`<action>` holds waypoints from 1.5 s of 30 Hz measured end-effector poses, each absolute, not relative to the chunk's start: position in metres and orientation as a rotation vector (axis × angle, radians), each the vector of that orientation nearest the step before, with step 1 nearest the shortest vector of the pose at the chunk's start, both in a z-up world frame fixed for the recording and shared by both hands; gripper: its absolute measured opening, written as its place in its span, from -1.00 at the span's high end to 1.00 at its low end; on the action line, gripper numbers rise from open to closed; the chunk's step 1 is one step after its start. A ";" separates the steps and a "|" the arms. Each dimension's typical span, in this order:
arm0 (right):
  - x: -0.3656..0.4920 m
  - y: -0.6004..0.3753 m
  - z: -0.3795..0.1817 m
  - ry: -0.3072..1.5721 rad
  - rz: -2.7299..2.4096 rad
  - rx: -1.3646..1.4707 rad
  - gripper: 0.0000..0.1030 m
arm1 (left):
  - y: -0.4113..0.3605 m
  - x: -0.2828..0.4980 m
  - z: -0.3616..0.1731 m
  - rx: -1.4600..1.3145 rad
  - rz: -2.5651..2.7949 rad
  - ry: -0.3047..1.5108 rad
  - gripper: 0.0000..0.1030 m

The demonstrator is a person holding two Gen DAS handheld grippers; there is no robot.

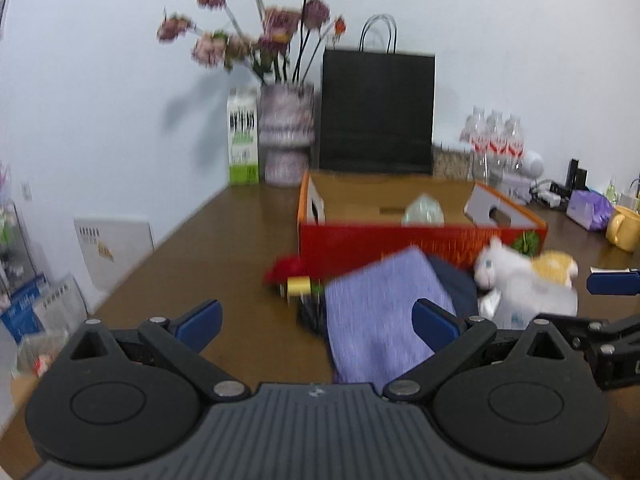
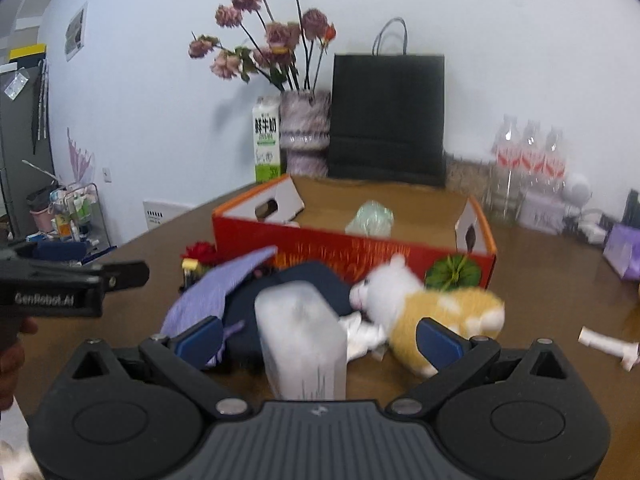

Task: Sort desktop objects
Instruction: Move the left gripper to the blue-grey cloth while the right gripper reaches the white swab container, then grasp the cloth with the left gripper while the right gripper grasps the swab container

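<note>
Desktop objects lie heaped on a brown table (image 1: pixel 224 232), just near of an open red box (image 2: pixel 352 250).

A purple cloth (image 1: pixel 380 312), dark cloth (image 2: pixel 304 284) and plush cat (image 2: pixel 432 312) touch. Left gripper (image 1: pixel 316 320) hovers level, jaws apart, over the purple cloth. Right gripper (image 2: pixel 318 338) hovers level, jaws apart around a white block (image 2: pixel 302 340) without touching it.

"GenRobot.AI" is printed in grey on the left gripper (image 2: pixel 120 276) body. Milk carton (image 2: pixel 267 145) ahead bears "鲜牛奶". Other print illegible.
</note>
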State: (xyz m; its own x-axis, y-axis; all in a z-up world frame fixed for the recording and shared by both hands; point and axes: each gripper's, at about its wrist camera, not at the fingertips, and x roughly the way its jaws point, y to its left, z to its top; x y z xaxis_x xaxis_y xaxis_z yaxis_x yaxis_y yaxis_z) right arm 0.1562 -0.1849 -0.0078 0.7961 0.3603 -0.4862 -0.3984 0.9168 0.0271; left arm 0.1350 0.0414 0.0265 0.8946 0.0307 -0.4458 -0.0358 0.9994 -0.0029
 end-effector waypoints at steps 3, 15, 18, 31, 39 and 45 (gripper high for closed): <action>0.157 -0.184 -0.022 0.528 0.397 -0.083 -1.00 | 0.044 0.135 0.014 -0.024 0.034 0.501 -1.00; 0.175 -0.176 -0.034 0.546 0.410 -0.077 -0.82 | 0.039 0.142 0.010 -0.029 0.028 0.523 -1.00; 0.179 -0.173 -0.035 0.549 0.432 -0.068 -0.62 | 0.037 0.144 0.010 -0.033 0.022 0.526 -1.00; 0.178 -0.193 -0.032 0.499 0.393 -0.002 0.23 | 0.019 0.165 0.018 -0.039 -0.032 0.519 -1.00; 0.184 -0.198 -0.030 0.470 0.353 -0.023 0.23 | 0.002 0.185 0.016 -0.032 -0.031 0.528 -1.00; 0.184 -0.199 -0.034 0.472 0.363 -0.024 0.23 | 0.011 0.191 0.011 -0.113 -0.040 0.542 -0.91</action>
State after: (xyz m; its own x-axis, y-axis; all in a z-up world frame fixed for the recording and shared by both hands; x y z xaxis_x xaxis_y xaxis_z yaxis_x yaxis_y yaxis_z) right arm 0.1840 -0.1991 -0.0344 0.8281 0.3360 -0.4488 -0.3472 0.9359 0.0601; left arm 0.1914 0.0112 0.0108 0.8560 -0.0676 -0.5125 0.0079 0.9930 -0.1178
